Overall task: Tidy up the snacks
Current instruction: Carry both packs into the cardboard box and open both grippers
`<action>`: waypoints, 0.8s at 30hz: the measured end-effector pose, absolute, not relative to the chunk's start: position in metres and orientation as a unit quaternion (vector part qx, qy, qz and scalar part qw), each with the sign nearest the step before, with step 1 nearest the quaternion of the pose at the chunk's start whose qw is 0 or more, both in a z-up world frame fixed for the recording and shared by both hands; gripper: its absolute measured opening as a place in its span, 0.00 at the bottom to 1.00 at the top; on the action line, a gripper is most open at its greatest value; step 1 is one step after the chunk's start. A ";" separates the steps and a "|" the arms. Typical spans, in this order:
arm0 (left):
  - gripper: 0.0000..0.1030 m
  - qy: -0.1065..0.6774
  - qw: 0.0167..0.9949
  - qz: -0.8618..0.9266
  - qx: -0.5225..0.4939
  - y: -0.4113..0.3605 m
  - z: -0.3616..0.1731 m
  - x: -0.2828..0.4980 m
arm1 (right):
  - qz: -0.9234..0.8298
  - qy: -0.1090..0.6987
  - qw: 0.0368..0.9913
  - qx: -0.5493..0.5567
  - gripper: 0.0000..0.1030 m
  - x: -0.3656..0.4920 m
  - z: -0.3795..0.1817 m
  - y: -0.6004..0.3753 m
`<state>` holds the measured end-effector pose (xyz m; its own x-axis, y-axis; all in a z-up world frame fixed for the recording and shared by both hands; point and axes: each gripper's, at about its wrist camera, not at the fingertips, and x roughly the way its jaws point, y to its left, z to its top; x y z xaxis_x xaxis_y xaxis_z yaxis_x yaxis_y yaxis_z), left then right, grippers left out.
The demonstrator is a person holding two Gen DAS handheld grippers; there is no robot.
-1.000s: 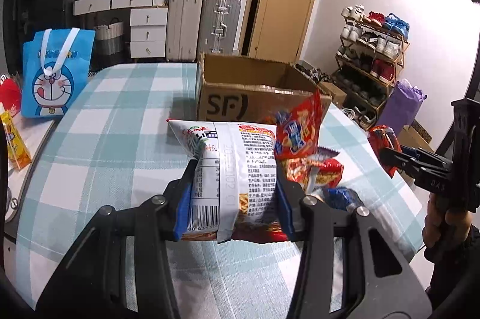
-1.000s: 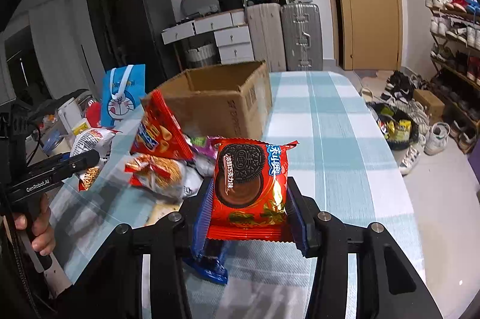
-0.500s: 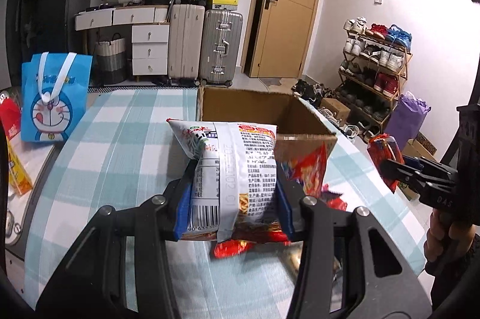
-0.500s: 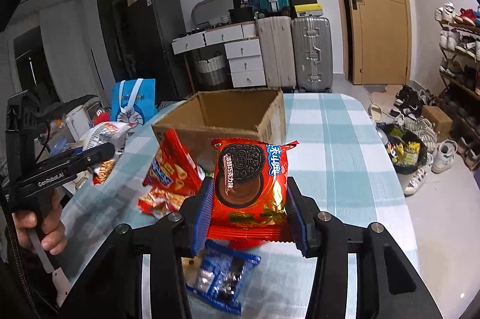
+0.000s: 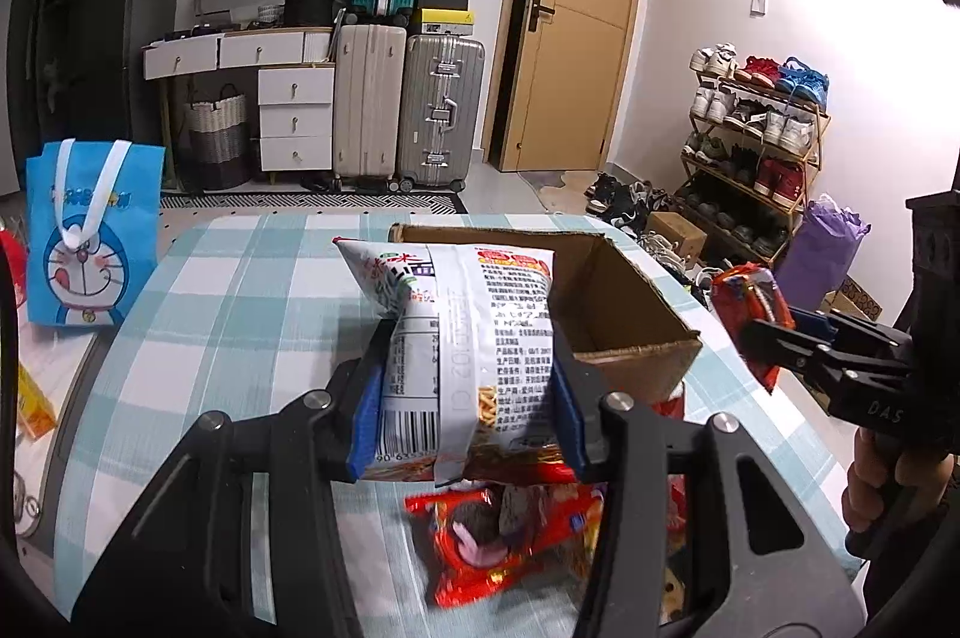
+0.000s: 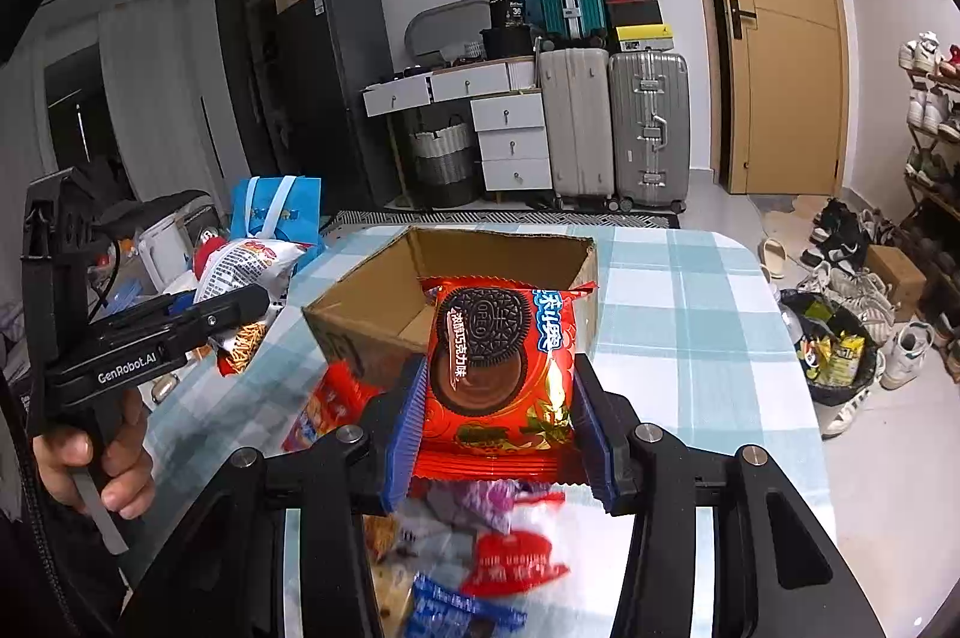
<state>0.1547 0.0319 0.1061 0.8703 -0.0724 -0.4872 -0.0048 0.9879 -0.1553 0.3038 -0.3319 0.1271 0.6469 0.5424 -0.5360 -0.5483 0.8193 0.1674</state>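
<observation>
The left gripper (image 5: 465, 398) was clamped on a white snack bag (image 5: 462, 338), its blue pads pressing the bag's two sides so that the packet stood upright between them with its printed back and barcode facing the camera. Just beyond the claw and slightly to its right stood the open cardboard box (image 5: 630, 314) on the checked tablecloth (image 5: 228, 314), and the bag's top edge overlapped the box's near rim in the view. Below the left claw lay a red snack packet (image 5: 510, 530), blurred, among other wrappers. The right gripper (image 6: 501, 398) was likewise closed on a red Oreo packet (image 6: 498, 368), held upright with the cookie picture facing the camera. Directly ahead of that claw sat the same box (image 6: 360, 314), its mouth open; whether anything lay inside could not be told. Under the right claw loose packets (image 6: 510, 554) lay blurred on the table. To the left of the right claw, the person's left hand (image 6: 90, 458) gripped the other tool's handle. Far left of the left claw stood a blue cartoon tote bag (image 5: 90, 242).
</observation>
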 end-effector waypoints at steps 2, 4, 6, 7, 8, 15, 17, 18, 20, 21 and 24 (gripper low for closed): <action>0.42 0.257 0.963 -0.016 -0.077 0.033 0.107 0.167 | 0.300 0.298 0.906 -0.001 0.45 0.314 0.125 -0.328; 0.42 0.258 0.963 -0.018 -0.075 0.032 0.106 0.180 | 0.302 0.299 0.905 0.005 0.45 0.320 0.123 -0.328; 0.42 0.260 0.963 -0.020 -0.072 0.031 0.104 0.192 | 0.303 0.297 0.906 0.007 0.45 0.326 0.123 -0.325; 0.42 0.263 0.962 -0.020 -0.073 0.031 0.104 0.200 | 0.305 0.297 0.905 0.009 0.45 0.330 0.122 -0.323; 0.42 0.265 0.961 -0.022 -0.073 0.031 0.102 0.206 | 0.307 0.299 0.904 0.012 0.45 0.334 0.122 -0.321; 0.42 0.283 0.957 -0.026 -0.063 0.025 0.092 0.246 | 0.310 0.309 0.899 0.020 0.45 0.357 0.118 -0.307; 0.42 0.286 0.956 -0.028 -0.061 0.024 0.090 0.253 | 0.310 0.312 0.898 0.017 0.45 0.359 0.120 -0.305; 0.42 0.288 0.955 -0.030 -0.060 0.023 0.088 0.257 | 0.309 0.313 0.898 0.013 0.45 0.360 0.121 -0.304; 0.42 0.290 0.955 -0.031 -0.059 0.022 0.086 0.263 | 0.307 0.316 0.898 0.006 0.45 0.362 0.125 -0.303; 0.42 0.291 0.954 -0.032 -0.060 0.023 0.084 0.265 | 0.308 0.316 0.897 0.002 0.45 0.364 0.128 -0.302; 0.42 0.291 0.954 -0.032 -0.060 0.023 0.082 0.267 | 0.305 0.314 0.899 -0.017 0.45 0.369 0.137 -0.296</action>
<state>0.2667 0.0227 0.0822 0.8285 -0.0958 -0.5518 0.0265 0.9909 -0.1322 0.3687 -0.2961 0.1371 0.6164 0.5378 -0.5752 -0.5585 0.8135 0.1620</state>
